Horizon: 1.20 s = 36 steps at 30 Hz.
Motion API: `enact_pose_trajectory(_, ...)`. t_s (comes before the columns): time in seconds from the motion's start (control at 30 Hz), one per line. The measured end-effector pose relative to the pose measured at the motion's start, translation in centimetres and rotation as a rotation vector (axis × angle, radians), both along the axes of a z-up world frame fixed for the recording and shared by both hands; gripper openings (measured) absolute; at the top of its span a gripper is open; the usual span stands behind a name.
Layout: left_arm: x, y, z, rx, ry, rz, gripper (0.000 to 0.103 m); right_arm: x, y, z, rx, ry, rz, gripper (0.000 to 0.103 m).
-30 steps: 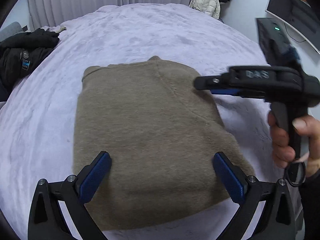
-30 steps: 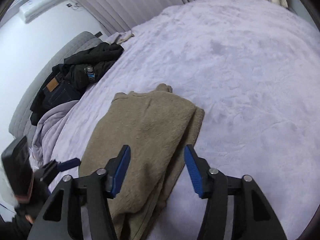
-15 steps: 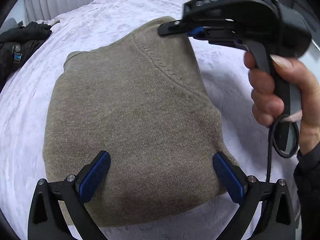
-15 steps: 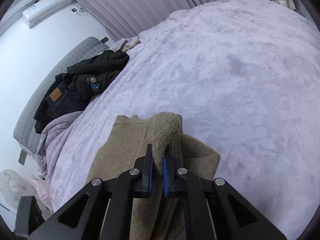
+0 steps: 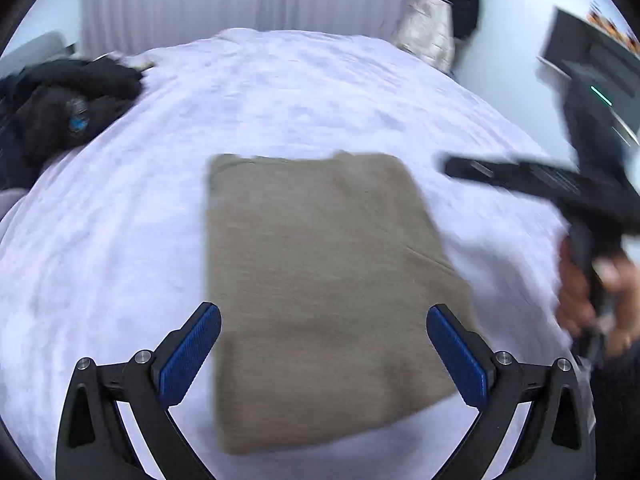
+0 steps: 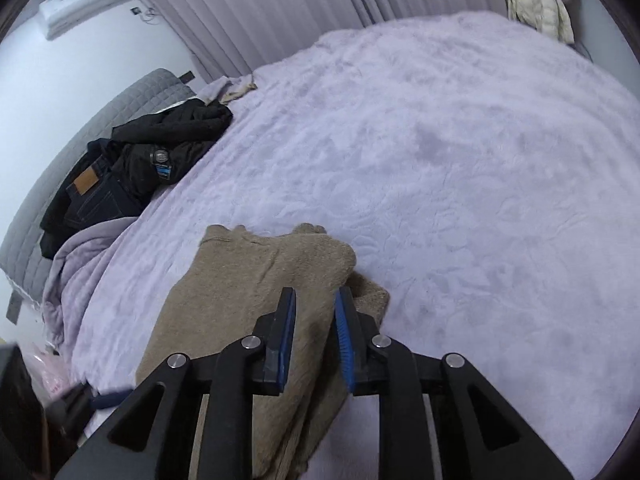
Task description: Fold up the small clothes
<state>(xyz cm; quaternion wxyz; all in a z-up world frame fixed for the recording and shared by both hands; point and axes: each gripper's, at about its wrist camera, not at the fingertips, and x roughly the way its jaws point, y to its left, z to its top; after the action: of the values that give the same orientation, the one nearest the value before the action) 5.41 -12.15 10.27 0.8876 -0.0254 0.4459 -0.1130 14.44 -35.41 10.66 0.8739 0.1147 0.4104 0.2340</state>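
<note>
Seemingly mid-fold, the right tool (image 6: 314, 336), jaws narrowly parted astride the folded tan knit garment's (image 5: 320, 280) edge, needs regripping, while the left tool (image 5: 323, 350) hovers spread.

Lavender-blanketed bed (image 6: 460, 168), pleated curtains (image 6: 280, 8) behind.

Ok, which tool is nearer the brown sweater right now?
Right. The right tool sits at the sweater's right edge, its narrowly parted fingers straddling the top fold. The left tool is wide open above the near end, apparently not touching.
</note>
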Motion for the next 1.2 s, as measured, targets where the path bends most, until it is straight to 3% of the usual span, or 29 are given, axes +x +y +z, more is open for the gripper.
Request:
enact_pose_trajectory(0.1,2.4,3.0,-3.1,-0.08,0.142,0.072,0.103,-2.8,1.9,0.4,0.074,-0.011,0.081,0.064)
enact_pose_trajectory(0.23,2.8,4.0,-7.7,-0.064,0.248,0.08,0.103,-3.8,5.5,-3.0,0.029,0.075,0.148,0.065)
enact_pose_trajectory(0.33,1.2,4.2,-7.3,-0.066,0.228,0.073,0.103,-3.7,5.5,-5.3,-0.051,0.095,0.104,0.064)
enact_pose_trajectory(0.43,0.6,4.1,-5.2,0.011,0.123,0.07,0.103,-4.6,4.4,-3.4,-0.059,0.098,0.005,0.068)
enact_pose_trajectory(0.53,2.5,4.0,-4.4,0.089,0.067,0.09,0.103,-5.8,5.5,-0.9,-0.163,-0.011,-0.027,0.08)
enact_pose_trajectory(0.67,6.2,4.0,-5.1,0.12,0.08,0.116,0.103,-5.4,9.6,0.0,-0.413,-0.109,-0.024,0.08)
enact_pose_trajectory(0.77,7.2,4.1,-5.4,0.106,0.098,0.115,0.103,-2.9,12.1,-2.4,-0.554,-0.017,0.012,0.08)
enact_pose_trajectory(0.87,8.4,4.9,-6.3,0.037,0.151,0.091,0.103,-0.3,11.9,-4.5,-0.529,0.069,0.016,0.082)
enact_pose_trajectory(0.93,10.6,5.6,-7.0,-0.046,0.227,0.083,0.103,2.2,10.2,-4.7,-0.443,0.143,-0.033,0.09)
enact_pose_trajectory(1.03,13.2,6.8,-6.1,-0.131,0.296,0.122,0.103,5.2,6.9,-5.0,-0.309,0.272,-0.157,0.09)
enact_pose_trajectory(1.07,13.6,7.1,-5.1,-0.139,0.263,0.142,0.103,5.5,6.0,-4.5,-0.285,0.283,-0.208,0.09)
enact_pose_trajectory(1.13,14.3,7.3,-3.2,-0.14,0.19,0.152,0.103,5.4,5.5,-2.7,-0.284,0.221,-0.251,0.09)
enact_pose_trajectory(1.2,15.6,6.5,-3.5,-0.1,0.21,0.148,0.103,5.6,6.3,-1.7,-0.342,0.157,-0.243,0.09)
